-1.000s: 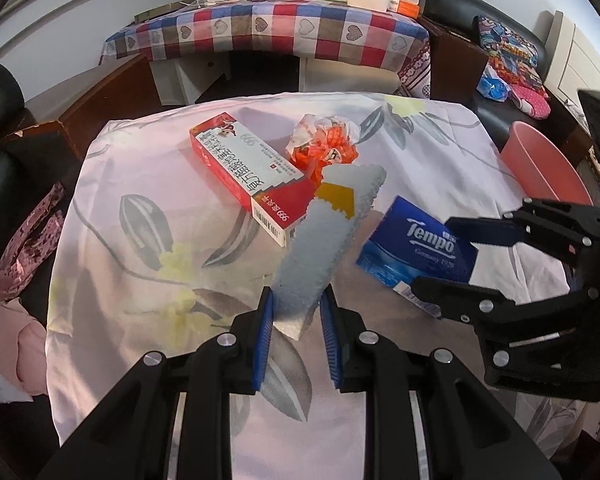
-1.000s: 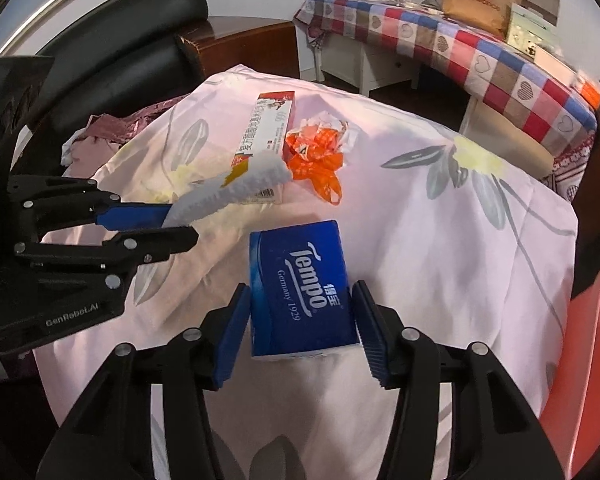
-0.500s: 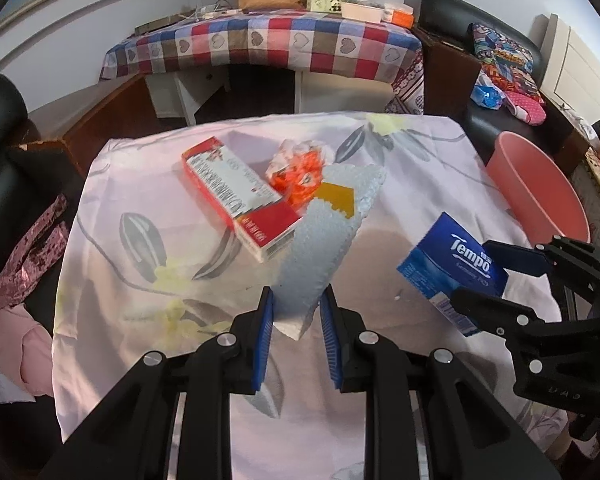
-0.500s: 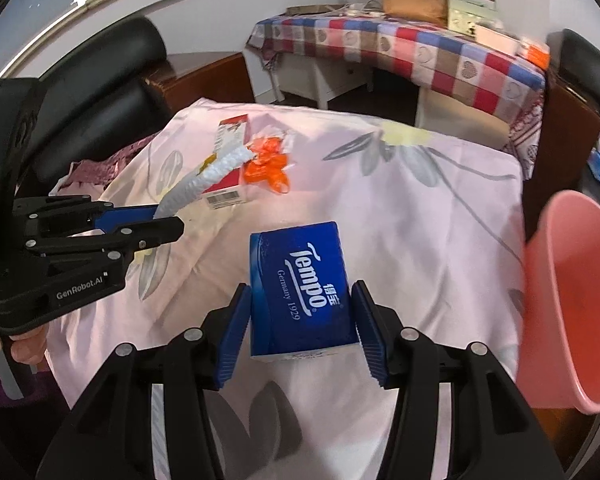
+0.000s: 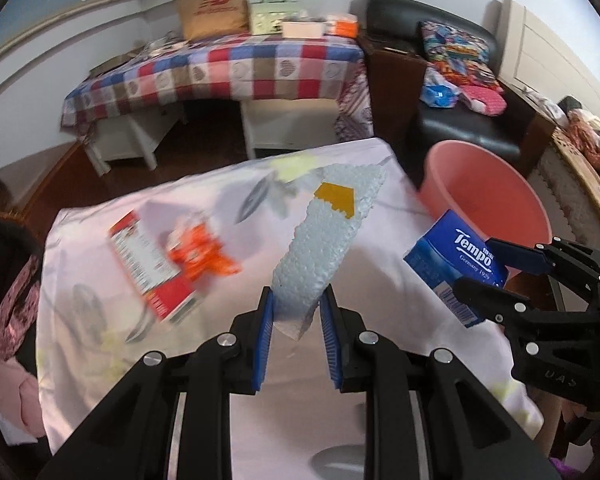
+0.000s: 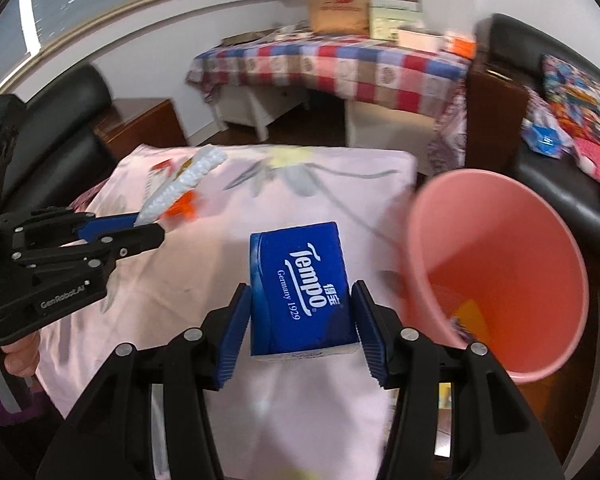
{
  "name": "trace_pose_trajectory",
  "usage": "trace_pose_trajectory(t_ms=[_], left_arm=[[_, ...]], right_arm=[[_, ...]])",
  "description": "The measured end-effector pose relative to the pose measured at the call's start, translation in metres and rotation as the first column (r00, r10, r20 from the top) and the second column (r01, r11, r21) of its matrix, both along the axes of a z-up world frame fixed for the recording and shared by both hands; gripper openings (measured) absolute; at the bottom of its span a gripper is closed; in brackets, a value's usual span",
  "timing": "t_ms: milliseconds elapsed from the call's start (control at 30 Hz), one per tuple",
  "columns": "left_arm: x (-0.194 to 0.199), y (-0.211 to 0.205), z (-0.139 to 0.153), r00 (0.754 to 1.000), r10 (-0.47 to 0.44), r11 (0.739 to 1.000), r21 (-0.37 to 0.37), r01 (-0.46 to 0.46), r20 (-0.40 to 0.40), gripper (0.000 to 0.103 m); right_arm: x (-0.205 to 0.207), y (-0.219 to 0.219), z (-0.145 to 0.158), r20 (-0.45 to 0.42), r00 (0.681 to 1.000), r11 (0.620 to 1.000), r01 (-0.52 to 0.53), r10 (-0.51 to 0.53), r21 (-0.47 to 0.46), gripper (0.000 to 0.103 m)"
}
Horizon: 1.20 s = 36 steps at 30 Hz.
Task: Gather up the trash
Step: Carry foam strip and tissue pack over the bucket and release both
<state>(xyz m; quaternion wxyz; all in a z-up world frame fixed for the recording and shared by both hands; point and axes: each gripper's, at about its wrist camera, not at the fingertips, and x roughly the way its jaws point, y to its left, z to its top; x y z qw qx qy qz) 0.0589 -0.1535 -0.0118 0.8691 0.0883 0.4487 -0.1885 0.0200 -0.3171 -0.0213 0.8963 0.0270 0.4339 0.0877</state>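
Both tools have been lifting and swinging right since the earlier frames, so the pink bin [image 6: 496, 272] is now looming large beside the right one and the desk [image 5: 380, 364] is sitting lower in view. On the left of the desk, a red box [image 5: 148, 264] and an orange wrapper [image 5: 198, 254] are lying blurred on the floral cloth, touching or nearly so. The left tool [image 5: 296, 326] is pinching the lower end of a white foam strip [image 5: 324, 248] between its blue pads [image 5: 262, 340], narrowly parted to the strip's thickness; the strip is standing up and leaning right, with a yellow patch near its top. Further right, the right tool [image 6: 302, 330] is clamping a blue Tempo pack [image 6: 300, 292] by its sides, spread about the pack's width, and is holding it in the air over the desk's right part, just beside the bin's rim. The bin is standing off the desk's right edge, with something yellow lying inside.
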Motion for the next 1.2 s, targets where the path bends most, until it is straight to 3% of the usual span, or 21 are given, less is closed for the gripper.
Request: trace_pose_trajectory(t_ms=[200,533,767,1200], left_arm=[[0.005,-0.049,0.012,0.997,-0.076,0.997,-0.031,0.076,-0.008,0.023],[0.014,-0.131,0.014,0.983,-0.178,0.984,-0.017,0.177,-0.052,0.023],[0.024,-0.173,0.003,0.973,-0.213,0.976,0.016,0.215,-0.094,0.023],[0.040,-0.213,-0.025,0.955,-0.233,0.969,0.039,0.244,-0.185,0.023]], right_arm=[[-0.005,-0.045,0.009,0.014,0.993,0.994,0.113,-0.113,-0.004,0.052],[-0.006,-0.106,0.003,-0.015,0.968,0.968,0.250,-0.250,-0.015,0.052],[0.002,-0.125,-0.012,-0.041,0.956,0.957,0.289,-0.290,-0.027,0.052],[0.009,-0.140,-0.026,-0.080,0.940,0.944,0.329,-0.330,-0.031,0.052]])
